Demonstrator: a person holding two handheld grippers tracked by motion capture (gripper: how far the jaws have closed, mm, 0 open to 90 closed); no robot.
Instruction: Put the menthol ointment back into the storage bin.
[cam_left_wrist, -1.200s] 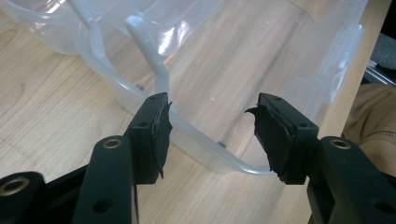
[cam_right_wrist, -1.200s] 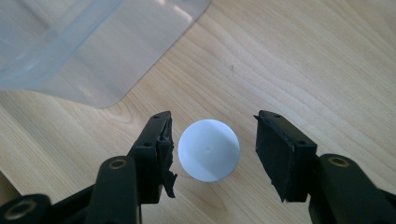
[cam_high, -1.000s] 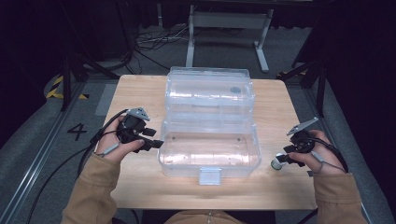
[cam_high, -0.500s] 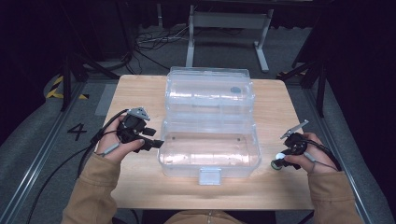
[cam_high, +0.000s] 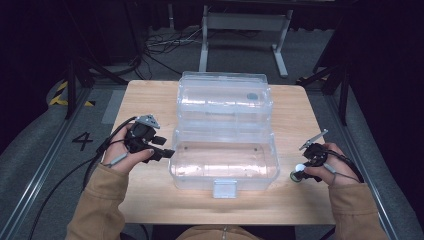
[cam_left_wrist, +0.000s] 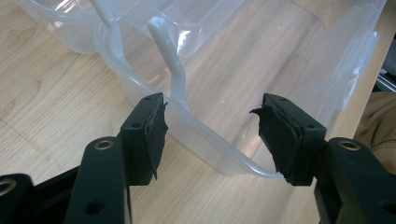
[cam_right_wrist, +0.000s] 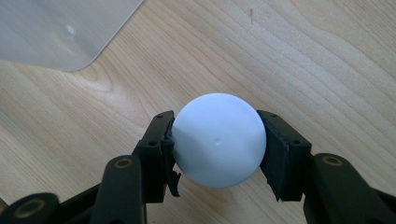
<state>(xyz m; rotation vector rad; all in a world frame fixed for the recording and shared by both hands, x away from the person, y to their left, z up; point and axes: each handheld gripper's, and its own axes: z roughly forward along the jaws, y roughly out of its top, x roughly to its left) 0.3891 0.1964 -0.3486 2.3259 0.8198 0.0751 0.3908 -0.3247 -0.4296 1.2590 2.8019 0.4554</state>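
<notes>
A clear plastic box (cam_high: 223, 160) stands on the wooden table (cam_high: 150, 100) with its lid (cam_high: 222, 97) folded back behind it. My left gripper (cam_high: 167, 152) is at the box's left end. In the left gripper view its jaws (cam_left_wrist: 210, 135) stand open astride the near rim of the box (cam_left_wrist: 243, 70), and neither pad presses on it. To the right of the box, my right gripper (cam_high: 298, 174) points down at a small white ball (cam_high: 296, 176). Its jaws have just been closing, and both pads now touch the ball (cam_right_wrist: 218, 140), which rests on the table between them.
The box's front latch (cam_high: 224, 188) hangs over the table toward the near edge. Bare wood lies to the left and right of the box. Around the table are dark floor, cables (cam_high: 160, 45) and a metal stand (cam_high: 240, 25).
My right gripper has shifted slightly toward the ball and its jaws have narrowed onto it. The left gripper and the box have stayed put.
</notes>
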